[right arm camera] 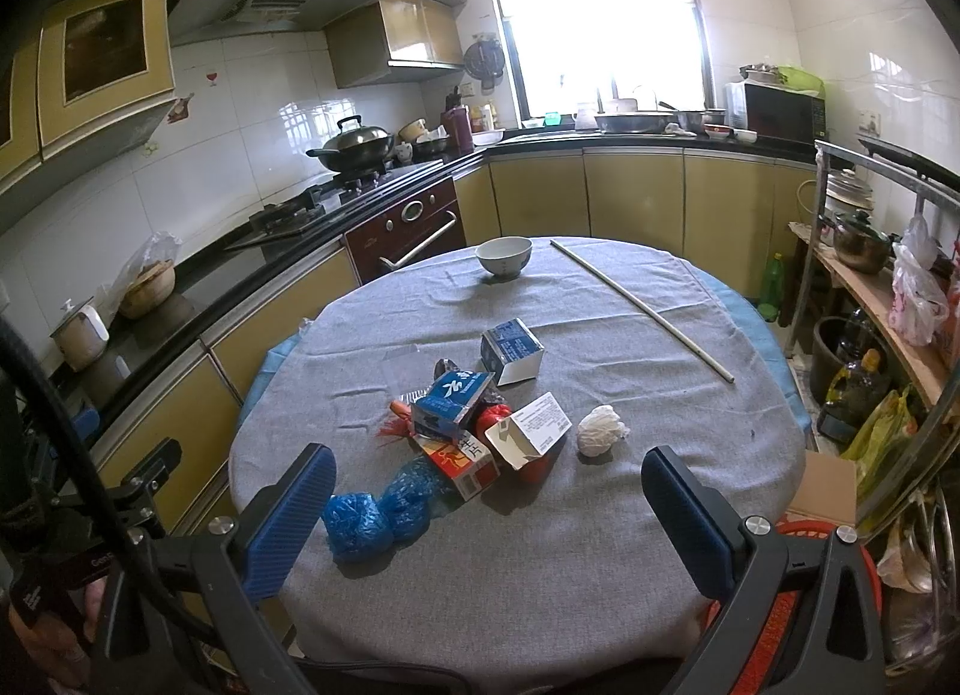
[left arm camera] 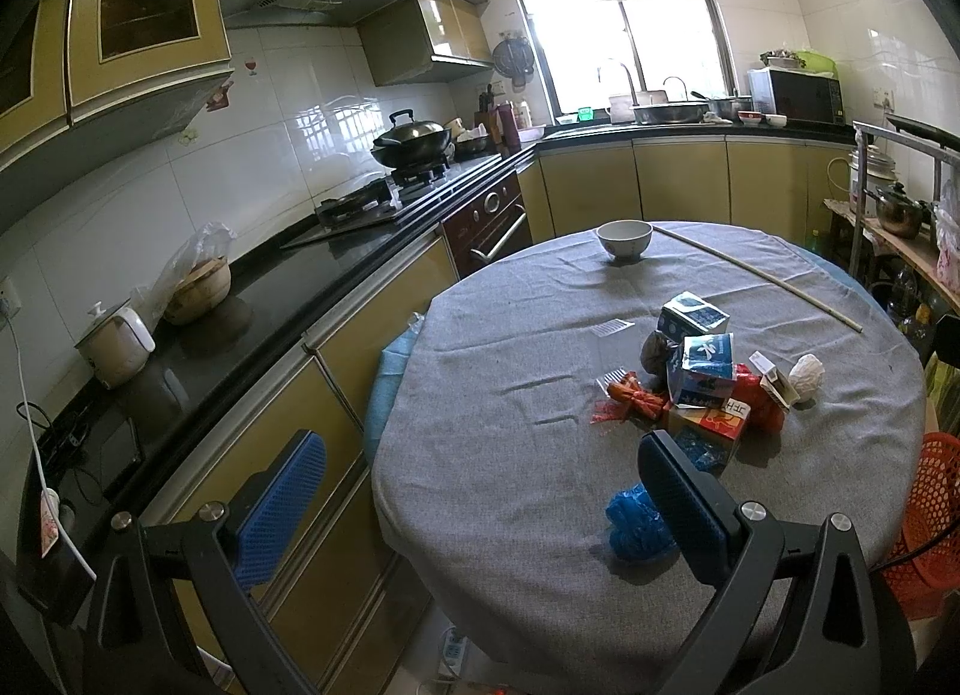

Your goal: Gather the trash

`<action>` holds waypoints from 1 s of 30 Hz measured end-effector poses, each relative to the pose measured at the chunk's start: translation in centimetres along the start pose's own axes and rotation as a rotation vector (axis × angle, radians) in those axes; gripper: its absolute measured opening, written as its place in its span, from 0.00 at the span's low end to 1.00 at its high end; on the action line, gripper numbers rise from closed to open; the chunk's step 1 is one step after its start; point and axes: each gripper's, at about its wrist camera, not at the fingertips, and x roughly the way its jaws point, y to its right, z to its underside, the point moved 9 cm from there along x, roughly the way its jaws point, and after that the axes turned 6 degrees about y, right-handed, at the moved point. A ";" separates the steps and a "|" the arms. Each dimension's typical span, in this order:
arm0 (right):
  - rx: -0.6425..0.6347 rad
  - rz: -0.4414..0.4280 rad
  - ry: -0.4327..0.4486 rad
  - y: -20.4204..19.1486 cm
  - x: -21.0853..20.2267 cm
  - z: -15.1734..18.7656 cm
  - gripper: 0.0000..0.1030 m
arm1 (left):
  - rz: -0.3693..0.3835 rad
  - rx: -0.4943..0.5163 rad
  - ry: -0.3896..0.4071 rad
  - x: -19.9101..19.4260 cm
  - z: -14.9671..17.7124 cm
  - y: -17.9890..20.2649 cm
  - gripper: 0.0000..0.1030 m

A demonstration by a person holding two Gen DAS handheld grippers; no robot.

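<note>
Step in hand: approach, before the first pick. The left claw [left arm camera: 480,503] and right claw [right arm camera: 486,521] are both spread wide and empty, held above the near edge of the round grey-clothed tabletop [right arm camera: 690,395]. The trash lies in a loose cluster on the near half of the tabletop: two blue crumpled bags [right arm camera: 378,512] nearest, a blue-and-white carton [right arm camera: 450,402], a second carton [right arm camera: 511,350] behind it, an open white box [right arm camera: 528,430], a red-and-orange box [right arm camera: 465,464], and a white paper wad [right arm camera: 602,431] just apart. A red mesh basket [left arm camera: 930,515] stands beside the tabletop, probably the receptacle. Next move: lower one claw over a blue bag and close. The bowl [right arm camera: 504,255] and stick [right arm camera: 642,308] lie well apart.
</note>
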 end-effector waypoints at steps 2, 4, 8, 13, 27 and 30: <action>0.001 -0.001 -0.001 0.0 0.0 0.0 1.00 | 0.000 0.000 0.000 0.0 0.0 0.0 1.00; 0.001 0.000 -0.002 0.0 0.0 0.0 1.00 | 0.000 -0.001 0.000 0.0 0.0 0.0 1.00; -0.002 0.001 -0.002 0.0 0.0 0.0 1.00 | 0.000 -0.001 0.000 0.0 0.0 0.0 1.00; 0.002 -0.002 -0.002 0.0 0.0 0.0 1.00 | 0.000 -0.001 -0.001 0.0 0.0 0.0 1.00; 0.002 0.003 -0.016 0.0 0.3 0.3 1.00 | 0.003 -0.001 -0.008 0.3 0.3 0.1 1.00; 0.002 0.008 -0.029 0.0 0.7 0.5 1.00 | 0.003 -0.002 -0.014 0.4 0.5 0.2 1.00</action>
